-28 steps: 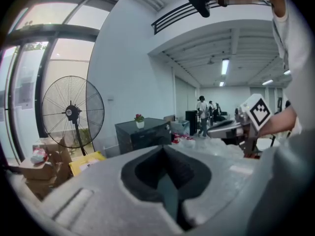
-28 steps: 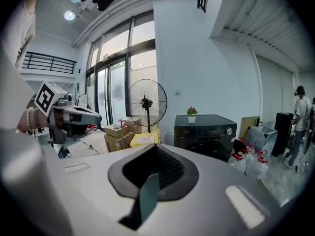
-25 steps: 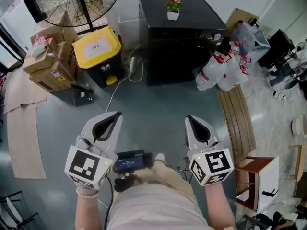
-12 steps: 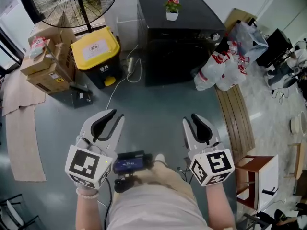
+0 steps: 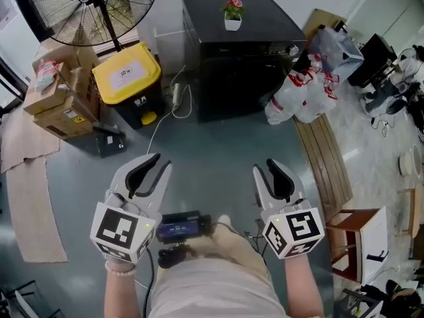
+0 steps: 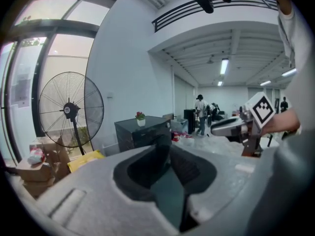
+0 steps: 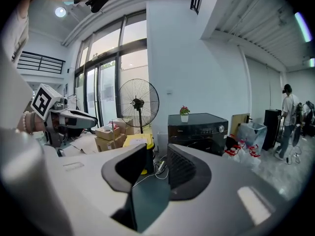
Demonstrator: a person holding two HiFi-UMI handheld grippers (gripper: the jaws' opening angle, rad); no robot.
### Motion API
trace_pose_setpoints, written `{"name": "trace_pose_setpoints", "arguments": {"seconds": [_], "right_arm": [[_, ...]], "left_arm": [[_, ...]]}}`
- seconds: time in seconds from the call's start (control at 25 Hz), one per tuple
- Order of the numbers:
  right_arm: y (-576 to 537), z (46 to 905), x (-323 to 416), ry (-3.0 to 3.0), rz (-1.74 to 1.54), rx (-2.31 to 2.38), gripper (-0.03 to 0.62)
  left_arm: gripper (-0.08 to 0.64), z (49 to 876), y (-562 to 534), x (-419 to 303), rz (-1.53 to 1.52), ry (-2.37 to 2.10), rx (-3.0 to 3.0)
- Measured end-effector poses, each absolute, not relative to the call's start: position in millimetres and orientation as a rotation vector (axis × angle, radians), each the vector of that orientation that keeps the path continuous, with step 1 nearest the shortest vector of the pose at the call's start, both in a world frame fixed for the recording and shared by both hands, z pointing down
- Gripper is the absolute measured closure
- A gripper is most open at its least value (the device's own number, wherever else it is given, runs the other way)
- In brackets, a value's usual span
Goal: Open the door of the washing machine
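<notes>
The task is at its very start, by my reading: this is the approach, and the door has not been touched. The washing machine (image 5: pixel 242 58) is a black box against the far wall, with a small flower pot (image 5: pixel 232 15) on its top, a yellow-lidded bin (image 5: pixel 126 75) just to its left and white bags (image 5: pixel 301 95) leaning at its right corner. Its dark front faces the person and looks closed, though no handle or door edge can be made out from here.

Both grippers hang well short of the machine, over bare floor (image 5: pixel 205 151), pointing towards it. The left gripper (image 5: pixel 159 161) has just been opening its jaws; they stand moderately apart, with nothing between them and touching nothing. The right gripper (image 5: pixel 264 166) has also just been opening; its jaws show a similar middling gap, likewise empty, with only the machine's front seen far off between them.

The next move likely calls for walking up to the machine, bringing one gripper down to the front and finding the door's handle or rim.
</notes>
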State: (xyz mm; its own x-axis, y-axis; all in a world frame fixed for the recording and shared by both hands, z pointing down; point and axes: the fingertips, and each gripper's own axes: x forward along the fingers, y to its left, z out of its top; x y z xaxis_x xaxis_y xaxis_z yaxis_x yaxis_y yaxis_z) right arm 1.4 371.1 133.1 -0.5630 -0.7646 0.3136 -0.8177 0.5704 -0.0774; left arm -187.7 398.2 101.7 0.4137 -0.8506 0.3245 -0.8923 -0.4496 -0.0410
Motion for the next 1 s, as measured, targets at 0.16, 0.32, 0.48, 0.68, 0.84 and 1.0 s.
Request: {"name": "trace_pose_setpoints", "arguments": {"seconds": [0.16,0.32,0.48,0.68,0.84,1.0], "right_arm": [[374,131,-4,-2.563,0.292,1.344,0.476],[378,129,-8,-2.562,0.276,1.360,0.476],[384,131,-7,-2.555,0.276,1.372,0.476],[382,133,-1,-2.547,0.277,1.384,0.476],[371,138,4,-2.551,0.290,1.379,0.476],[352,140,6,-2.564,0.302,1.368,0.476]], "left_arm": [[0.471,98,398,-195,0.431,-1.553,2.547],[0.471,95,400,-199,0.411,-1.540,2.572],[0.471,94,401,-202,0.395,-1.544,2.582],[0.471,93,396,-201,0.390,-1.555,2.589],[0.471,92,387,-198,0.390,-1.580,2.585],[0.474,90,374,-197,0.390,-1.594,2.578]]}}
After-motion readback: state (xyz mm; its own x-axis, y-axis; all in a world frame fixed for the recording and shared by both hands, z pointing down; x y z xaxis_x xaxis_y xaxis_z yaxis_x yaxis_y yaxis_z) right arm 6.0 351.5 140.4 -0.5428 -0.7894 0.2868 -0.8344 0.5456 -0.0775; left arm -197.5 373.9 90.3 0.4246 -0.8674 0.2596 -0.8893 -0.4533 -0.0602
